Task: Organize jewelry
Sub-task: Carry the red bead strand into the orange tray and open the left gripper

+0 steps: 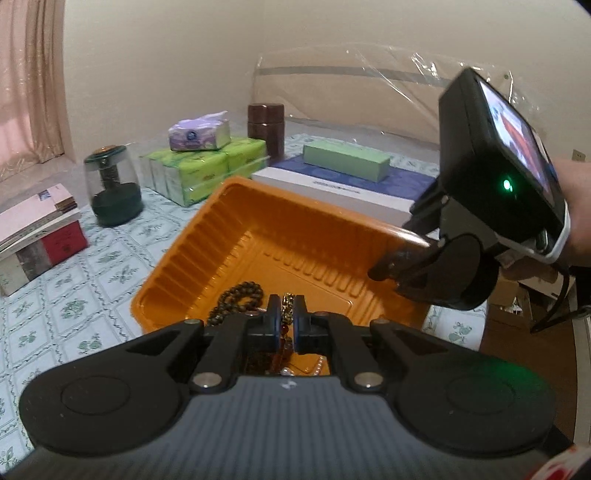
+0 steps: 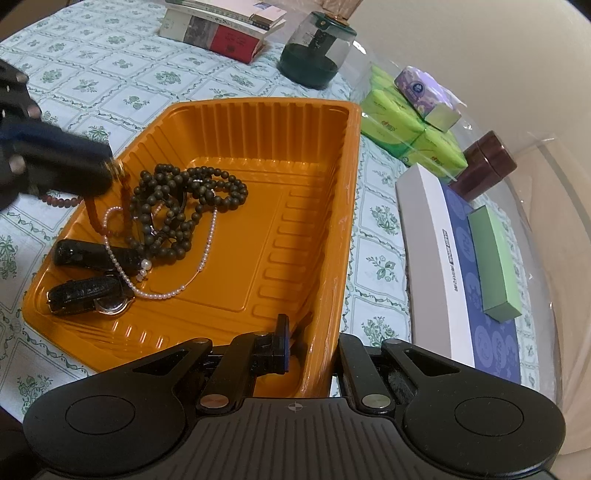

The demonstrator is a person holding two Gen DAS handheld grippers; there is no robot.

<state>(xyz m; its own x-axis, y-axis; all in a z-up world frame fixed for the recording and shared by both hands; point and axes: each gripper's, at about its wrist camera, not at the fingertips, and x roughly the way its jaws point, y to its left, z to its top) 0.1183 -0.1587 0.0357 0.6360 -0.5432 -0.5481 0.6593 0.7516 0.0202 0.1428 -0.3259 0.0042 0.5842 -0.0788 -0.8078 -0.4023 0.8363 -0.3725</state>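
The orange tray (image 2: 258, 206) sits on my flowered cloth (image 2: 110, 62), and everything to sort lies at one end of it: a heap of dark beads (image 2: 184, 199), a pearl string (image 2: 177, 291) looped under and around them, and a watch (image 2: 107, 301) with a black strap nearest the tray's corner. My left tongs (image 1: 287, 325) are pinched tight on a gold charm (image 1: 287, 308) with reddish beads (image 2: 92, 214) hanging from it down over the tray's rim, just beside the dark beads. My right tongs (image 2: 306, 354) are clamped on the tray's opposite rim, one finger inside the wall, the other outside. Beyond the tray stand green tissue packs (image 2: 410, 129) with a purple pack (image 2: 424, 96) on top, a brown jar (image 2: 487, 162), a white-and-blue box (image 2: 443, 258) carrying a green box (image 2: 495, 262), a glass-domed green jar (image 2: 314, 55) and stacked books (image 2: 221, 29). The right view lays the whole tray open, watch and pearls included; the left view hides most of that behind my own tongs but shows the right tongs' lit screen (image 1: 521, 140).
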